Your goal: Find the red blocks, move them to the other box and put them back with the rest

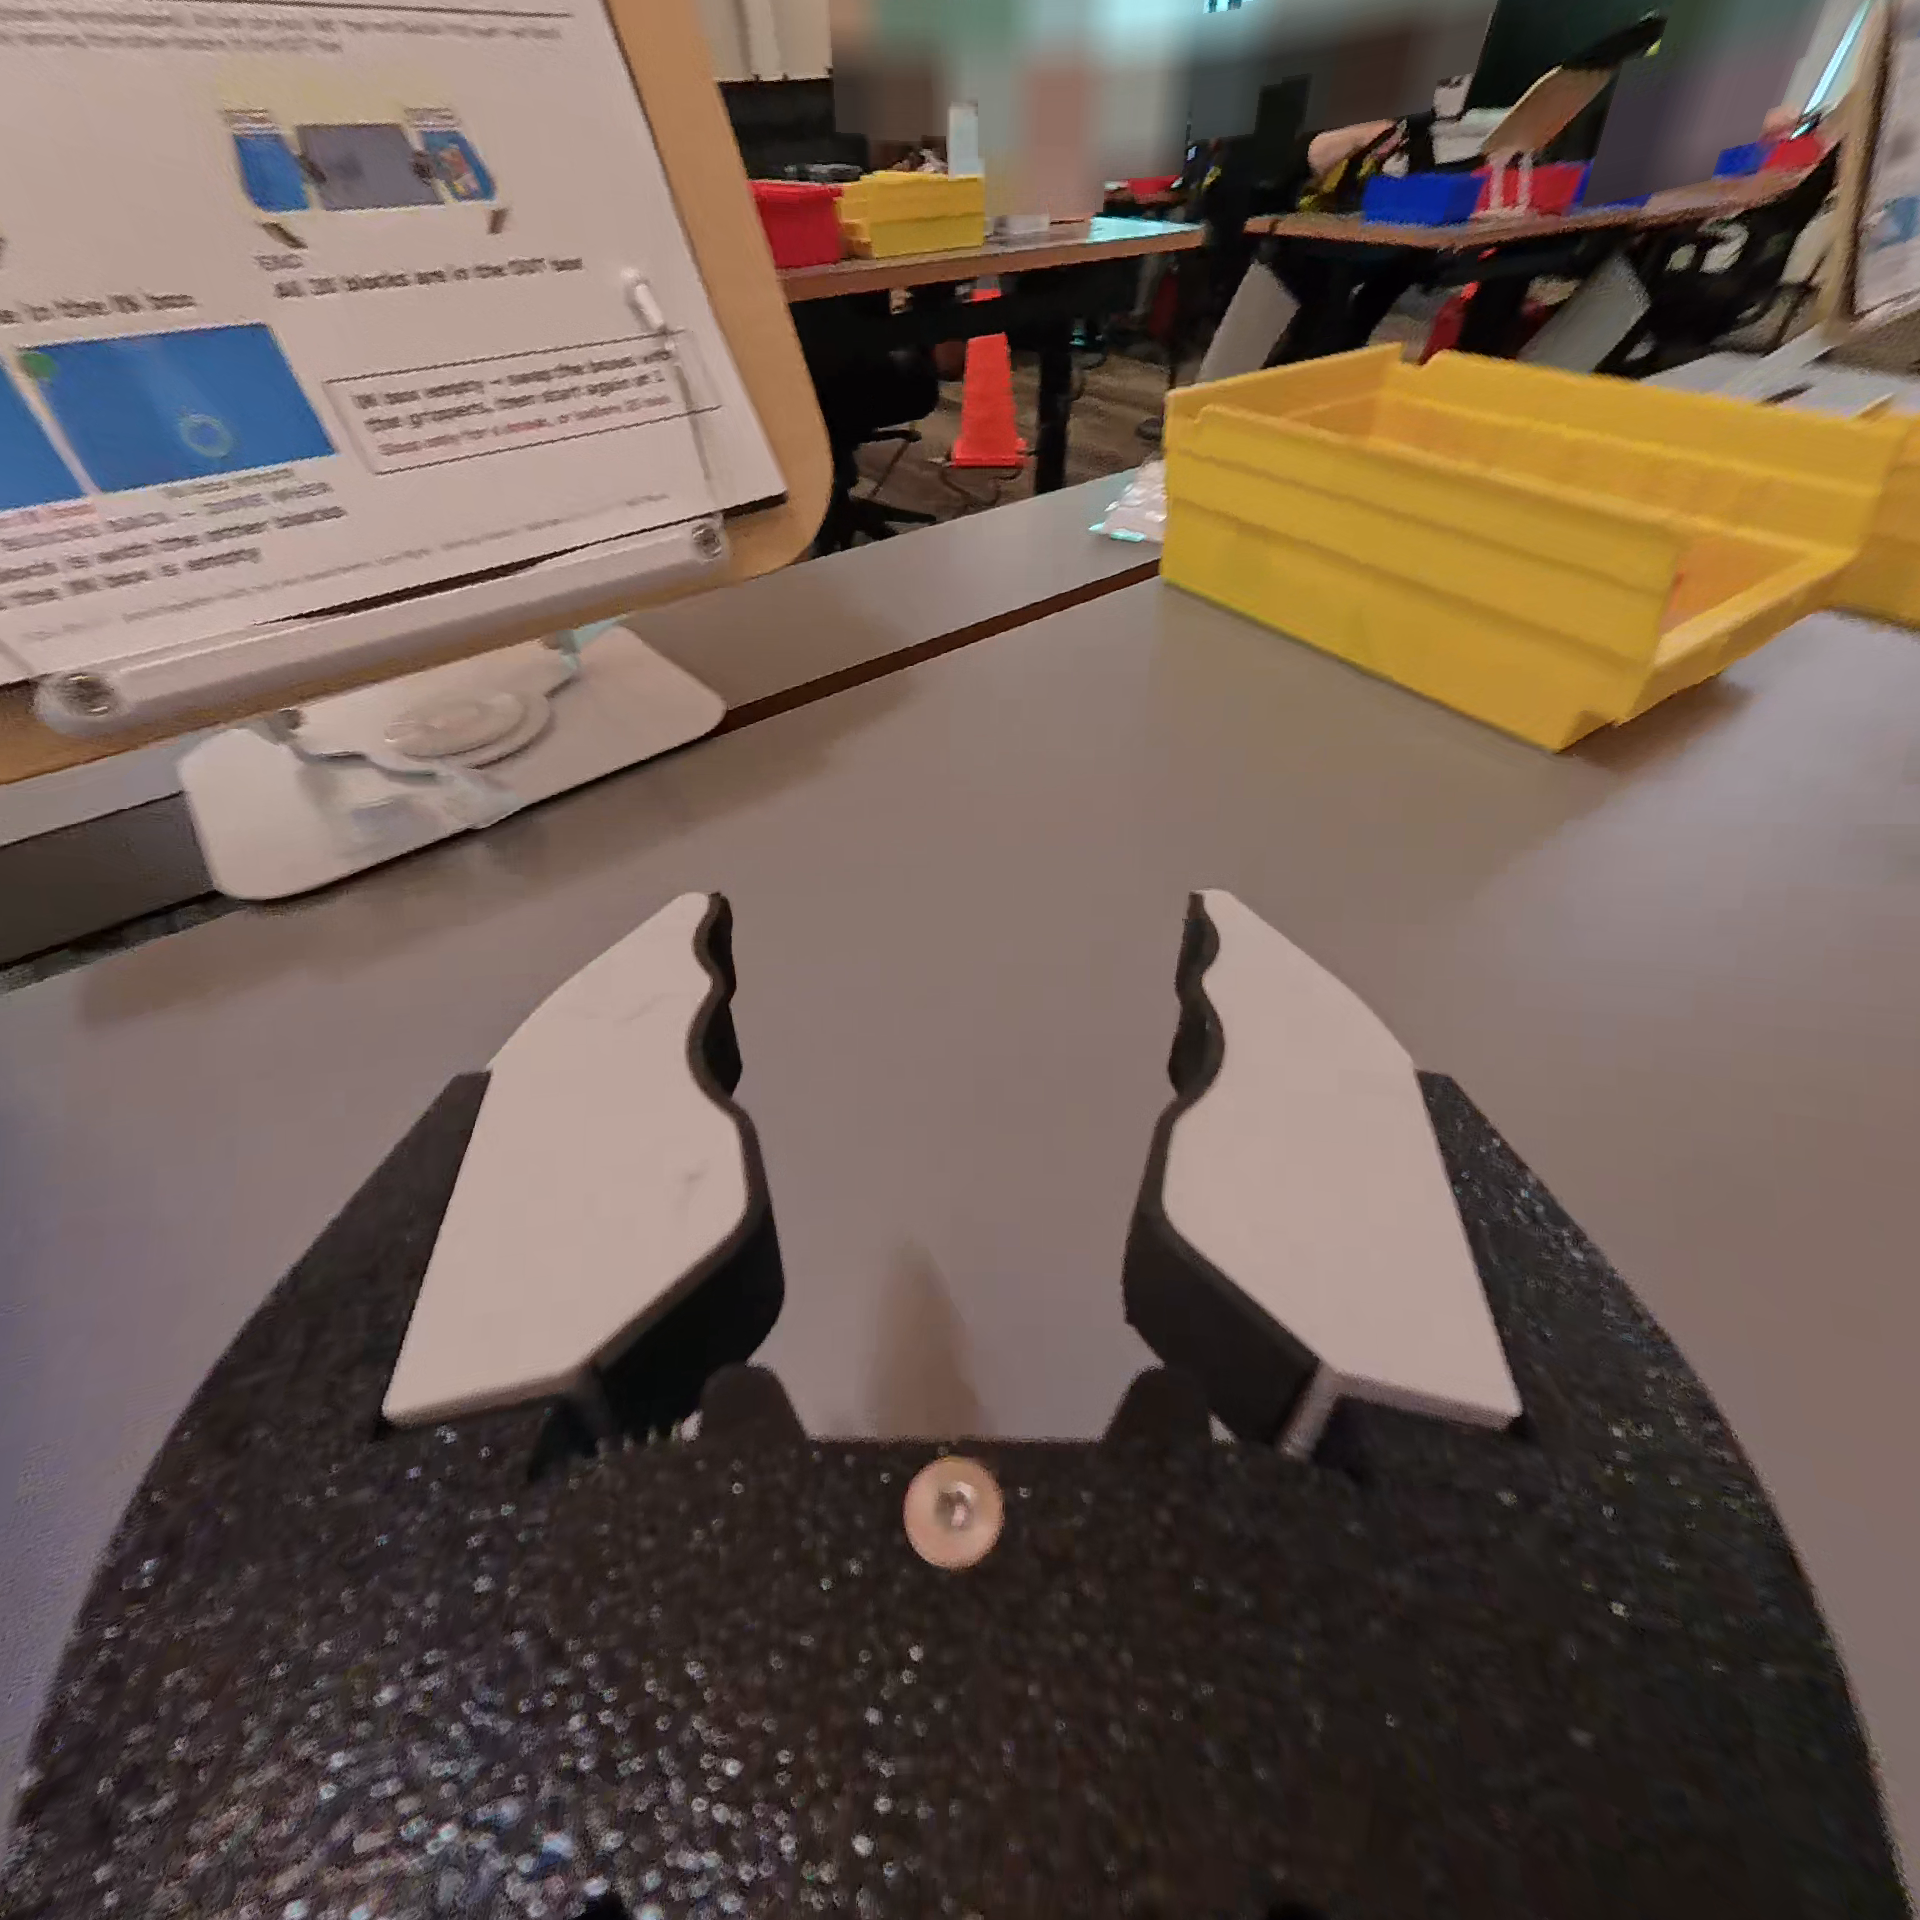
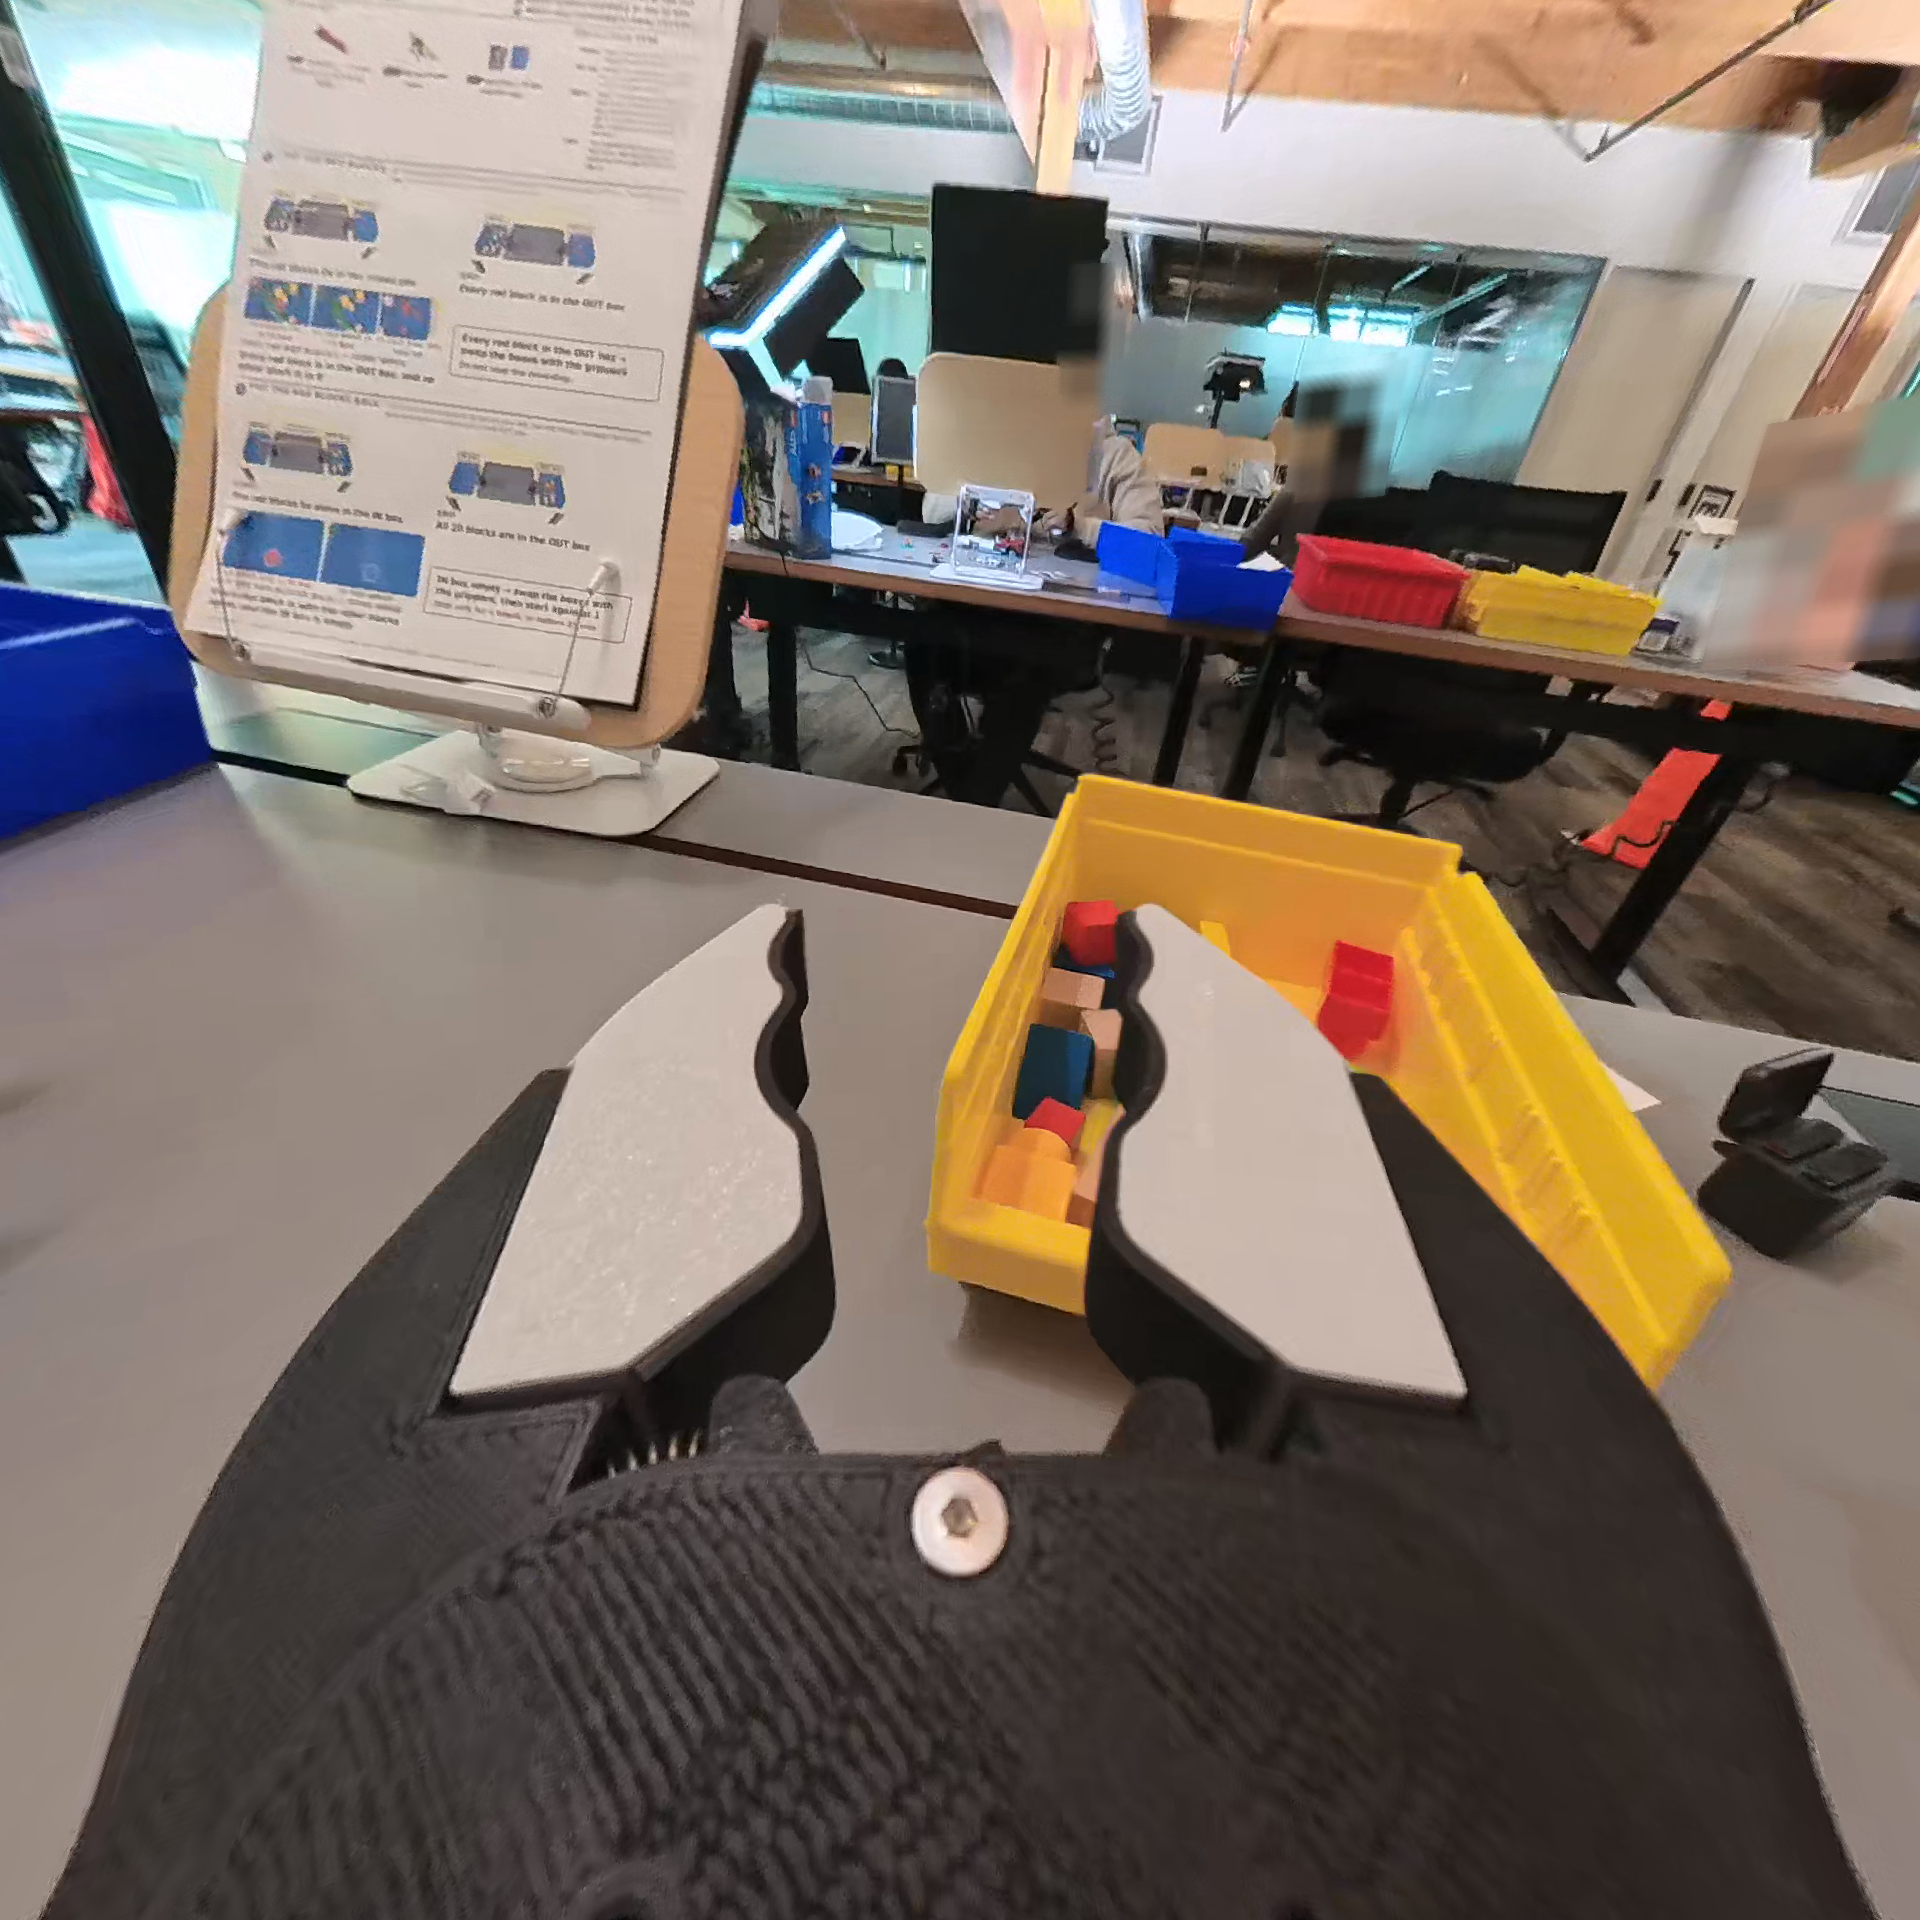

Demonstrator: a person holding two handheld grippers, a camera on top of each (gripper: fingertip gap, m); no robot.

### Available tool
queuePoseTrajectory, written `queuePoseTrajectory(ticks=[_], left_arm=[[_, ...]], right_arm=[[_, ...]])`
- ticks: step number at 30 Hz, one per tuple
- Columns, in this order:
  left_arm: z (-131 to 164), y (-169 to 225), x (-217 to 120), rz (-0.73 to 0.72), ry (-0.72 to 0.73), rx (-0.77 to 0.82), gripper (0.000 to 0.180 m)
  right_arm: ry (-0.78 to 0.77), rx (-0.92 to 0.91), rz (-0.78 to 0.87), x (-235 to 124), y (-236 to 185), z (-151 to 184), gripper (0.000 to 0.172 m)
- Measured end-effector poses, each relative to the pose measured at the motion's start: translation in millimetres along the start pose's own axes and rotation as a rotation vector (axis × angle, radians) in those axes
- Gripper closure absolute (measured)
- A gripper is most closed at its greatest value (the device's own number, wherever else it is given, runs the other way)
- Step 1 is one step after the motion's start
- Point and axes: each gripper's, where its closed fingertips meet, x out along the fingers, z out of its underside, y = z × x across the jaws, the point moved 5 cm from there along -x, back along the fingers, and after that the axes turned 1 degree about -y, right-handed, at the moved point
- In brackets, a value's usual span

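Note:
In the right wrist view a yellow box (image 2: 1558, 1143) stands on the grey table and holds mixed blocks. Red blocks lie in it at the far left (image 2: 1089, 928), at the right wall (image 2: 1356, 992) and near the front (image 2: 1058, 1120), among blue, tan and orange ones. My right gripper (image 2: 966, 935) is open and empty above the table, its right finger (image 2: 1226, 1091) in front of the box. My left gripper (image 1: 958, 914) is open wide and empty over bare table. A yellow box (image 1: 1455, 540) stands ahead to its right; its inside is hidden.
An instruction sheet on a white stand (image 2: 457, 416) stands at the table's far left; it also shows in the left wrist view (image 1: 343, 343). A blue box (image 2: 83, 696) sits at the left edge. A small black device (image 2: 1797, 1164) lies right of the yellow box.

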Motion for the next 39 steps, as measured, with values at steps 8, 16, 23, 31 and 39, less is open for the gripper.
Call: queuePoseTrajectory(ticks=[8,16,23,31,39], left_arm=[[-48.1,57.5,26.3,0.138,-0.037,-0.055,0.1],[-79.5,125.3,92.2,0.298,-0.185,-0.117,0.099],[-101.6,185.1,174.8,0.369,-0.372,-0.139,0.097],[-96.7,196.1,286.6,0.217,-0.692,-0.24,0.096],[-56.7,189.0,346.1,0.016,-0.861,-0.362,0.114]], right_arm=[[0.001,-0.061,0.148,-27.2,21.3,-11.6,0.109],[-0.03,-0.031,0.234,-50.5,54.5,-3.2,0.11],[-0.078,-0.043,0.251,-56.4,67.8,8.7,0.113],[-0.097,-0.026,0.222,-49.9,70.4,18.8,0.114],[-0.105,-0.012,0.215,-49.6,74.9,25.2,0.114]])
